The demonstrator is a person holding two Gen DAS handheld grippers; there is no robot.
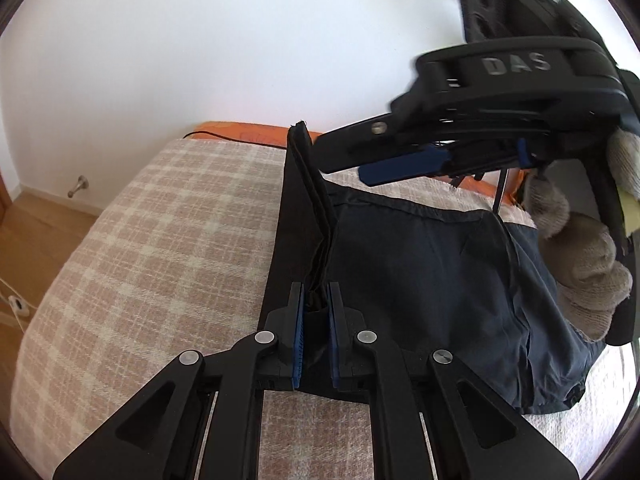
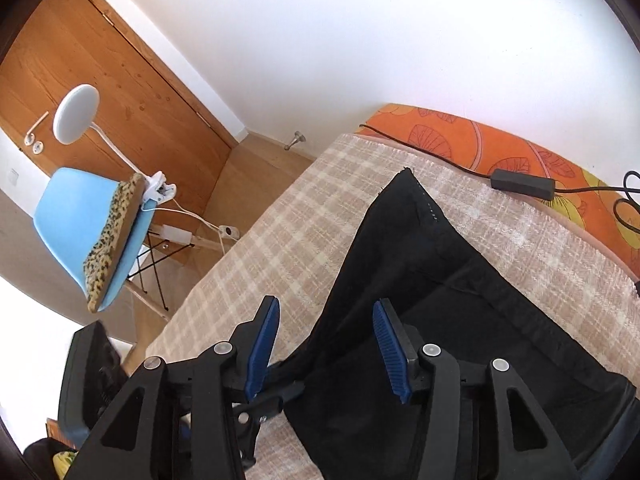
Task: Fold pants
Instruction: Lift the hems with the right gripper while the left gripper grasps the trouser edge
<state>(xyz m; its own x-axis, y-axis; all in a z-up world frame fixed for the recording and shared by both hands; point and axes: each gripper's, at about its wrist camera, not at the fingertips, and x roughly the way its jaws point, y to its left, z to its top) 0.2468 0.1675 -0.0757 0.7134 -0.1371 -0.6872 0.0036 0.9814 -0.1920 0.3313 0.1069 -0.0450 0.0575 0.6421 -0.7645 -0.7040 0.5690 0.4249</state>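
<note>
Dark navy pants (image 1: 420, 280) lie across a beige checked blanket (image 1: 160, 240) on a bed. My left gripper (image 1: 316, 292) is shut on a bunched fold of the pants, and a ridge of fabric runs from its pads up to a hem corner (image 1: 298, 128). My right gripper (image 1: 352, 160) hovers above the pants at the upper right, held by a gloved hand (image 1: 580, 260). In the right wrist view the right gripper (image 2: 326, 308) stands open over the pants (image 2: 400, 260) with nothing pinched between its blue pads (image 2: 390, 354). The left gripper (image 2: 280, 394) shows low in that view.
An orange patterned sheet (image 2: 480, 136) runs along the bed's far side, carrying a black power brick (image 2: 522, 184) and its cable. Left of the bed stand a blue chair (image 2: 76, 228) with a leopard cushion, a white clip lamp (image 2: 76, 114) and a wooden door (image 2: 100, 60).
</note>
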